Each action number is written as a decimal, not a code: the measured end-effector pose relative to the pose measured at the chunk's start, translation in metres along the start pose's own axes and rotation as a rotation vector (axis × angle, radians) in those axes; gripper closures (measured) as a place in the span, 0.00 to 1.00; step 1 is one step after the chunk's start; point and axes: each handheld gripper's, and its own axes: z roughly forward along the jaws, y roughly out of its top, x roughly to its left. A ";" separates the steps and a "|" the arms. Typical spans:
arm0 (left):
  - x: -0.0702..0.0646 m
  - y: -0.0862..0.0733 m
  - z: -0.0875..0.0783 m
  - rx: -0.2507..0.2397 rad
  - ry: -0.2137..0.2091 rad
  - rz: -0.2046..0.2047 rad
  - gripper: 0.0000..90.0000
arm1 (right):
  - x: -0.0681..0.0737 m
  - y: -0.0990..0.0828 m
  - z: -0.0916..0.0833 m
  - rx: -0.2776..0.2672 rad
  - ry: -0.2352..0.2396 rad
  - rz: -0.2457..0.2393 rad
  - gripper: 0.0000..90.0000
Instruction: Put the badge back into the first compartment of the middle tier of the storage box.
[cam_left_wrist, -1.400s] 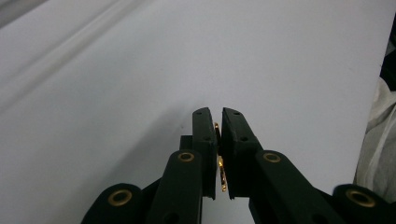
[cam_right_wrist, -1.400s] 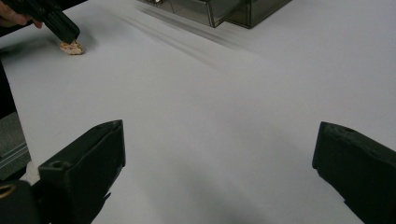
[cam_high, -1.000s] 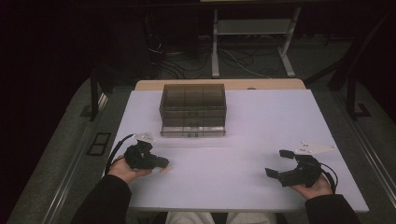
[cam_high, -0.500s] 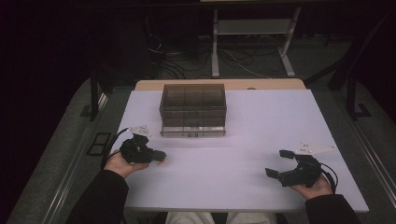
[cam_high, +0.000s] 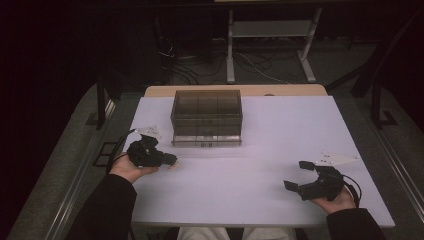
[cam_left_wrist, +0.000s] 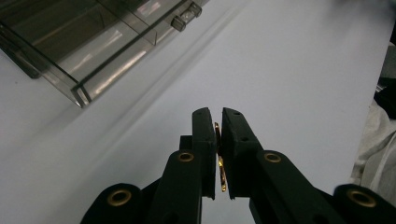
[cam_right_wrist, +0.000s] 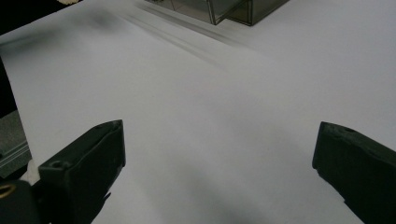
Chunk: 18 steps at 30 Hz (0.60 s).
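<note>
A white worktop (cam_high: 260, 170) stands in a dim room, with cables and a pale metal stand (cam_high: 270, 45) on the floor beyond. At twelve o'clock on it sits a smoky clear compartment box (cam_high: 207, 116); what its cells hold I cannot tell. The left tool (cam_high: 167, 160), at nine o'clock just before the box's near left corner, is pressed together on a thin gold piece (cam_left_wrist: 218, 156). The right tool (cam_high: 299, 175), at four o'clock, is spread wide with nothing between. Bare worktop lies between the two.
</note>
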 end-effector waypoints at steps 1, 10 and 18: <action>0.000 0.002 -0.001 -0.002 0.000 0.000 0.93 | 0.000 0.000 0.000 0.000 0.000 -0.001 0.02; 0.000 0.017 -0.006 -0.004 0.006 0.033 0.93 | 0.000 0.000 -0.001 -0.002 0.001 0.000 0.02; -0.001 0.031 -0.009 -0.001 0.012 0.049 0.93 | 0.000 0.000 -0.002 -0.008 -0.001 0.003 0.02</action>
